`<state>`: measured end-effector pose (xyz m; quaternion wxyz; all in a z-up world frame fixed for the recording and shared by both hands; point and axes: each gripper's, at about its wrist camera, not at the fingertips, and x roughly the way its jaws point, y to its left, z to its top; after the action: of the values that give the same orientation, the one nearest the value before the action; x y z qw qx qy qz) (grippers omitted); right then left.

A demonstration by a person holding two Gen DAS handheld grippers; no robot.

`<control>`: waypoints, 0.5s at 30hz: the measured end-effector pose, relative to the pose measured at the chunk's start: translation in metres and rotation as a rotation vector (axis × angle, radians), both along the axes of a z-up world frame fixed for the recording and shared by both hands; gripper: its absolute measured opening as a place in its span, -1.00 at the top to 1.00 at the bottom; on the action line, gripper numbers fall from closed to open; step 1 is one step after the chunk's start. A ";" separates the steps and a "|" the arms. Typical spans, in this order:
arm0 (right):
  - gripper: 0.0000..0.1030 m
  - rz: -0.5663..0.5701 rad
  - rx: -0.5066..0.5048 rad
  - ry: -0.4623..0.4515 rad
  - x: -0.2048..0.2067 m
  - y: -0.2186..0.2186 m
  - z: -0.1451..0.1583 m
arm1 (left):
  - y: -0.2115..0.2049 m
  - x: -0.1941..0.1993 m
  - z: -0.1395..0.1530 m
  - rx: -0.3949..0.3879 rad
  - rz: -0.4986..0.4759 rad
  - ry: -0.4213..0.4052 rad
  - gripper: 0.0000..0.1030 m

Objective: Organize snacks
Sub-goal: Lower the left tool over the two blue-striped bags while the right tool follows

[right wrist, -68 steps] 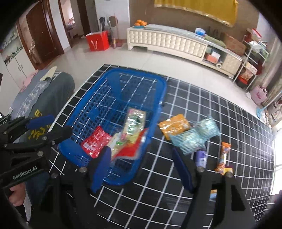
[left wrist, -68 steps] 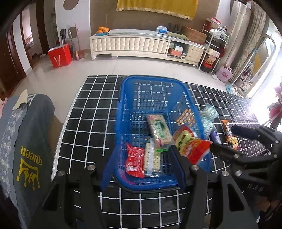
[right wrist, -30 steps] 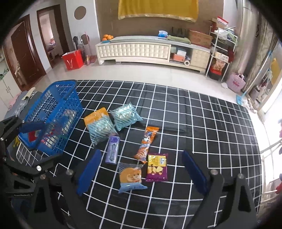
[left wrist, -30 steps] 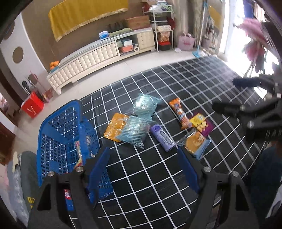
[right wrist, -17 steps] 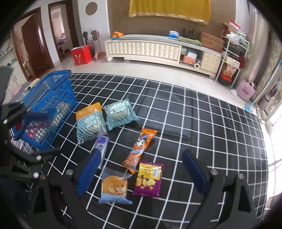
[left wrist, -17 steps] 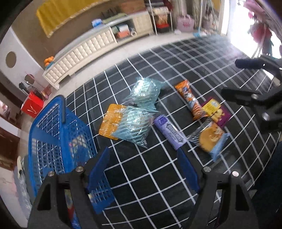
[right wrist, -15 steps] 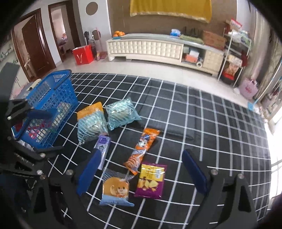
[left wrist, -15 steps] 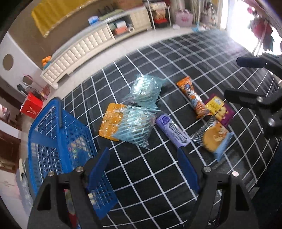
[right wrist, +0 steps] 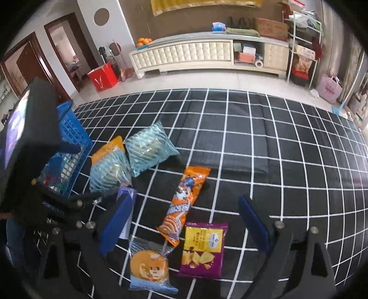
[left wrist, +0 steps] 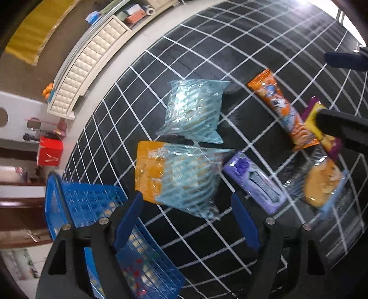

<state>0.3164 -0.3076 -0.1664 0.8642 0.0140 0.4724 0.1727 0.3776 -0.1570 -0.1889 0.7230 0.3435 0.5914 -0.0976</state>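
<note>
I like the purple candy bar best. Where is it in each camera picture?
Left wrist view: the purple bar lies right of centre, just beyond the open left gripper.
Right wrist view: the purple bar sits lower left, partly hidden behind a finger of the open right gripper.
Shared landmark: it touches the nearer striped blue bag.

A black grid-patterned mat (right wrist: 264, 138) covers the floor before a long cream tufted cabinet (right wrist: 184, 55) — oranges (right wrist: 143, 41) at its left end, a red bag (right wrist: 103, 77) standing nearby, a yellow cloth (right wrist: 202, 4) hanging above.
</note>
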 end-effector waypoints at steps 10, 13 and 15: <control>-0.85 0.001 0.002 0.015 0.000 -0.005 -0.008 | 0.003 0.028 -0.033 0.056 -0.028 0.064 -0.50; -0.85 0.015 -0.010 0.024 0.001 0.001 -0.012 | 0.005 0.035 -0.041 0.024 -0.013 0.082 -0.50; -0.85 0.013 -0.018 0.031 0.002 0.003 -0.014 | 0.007 0.037 -0.045 0.008 0.004 0.106 -0.45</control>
<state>0.3185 -0.3044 -0.1801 0.8557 0.0056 0.4873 0.1740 0.4149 -0.1496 -0.2335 0.6894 0.3397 0.6299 -0.1117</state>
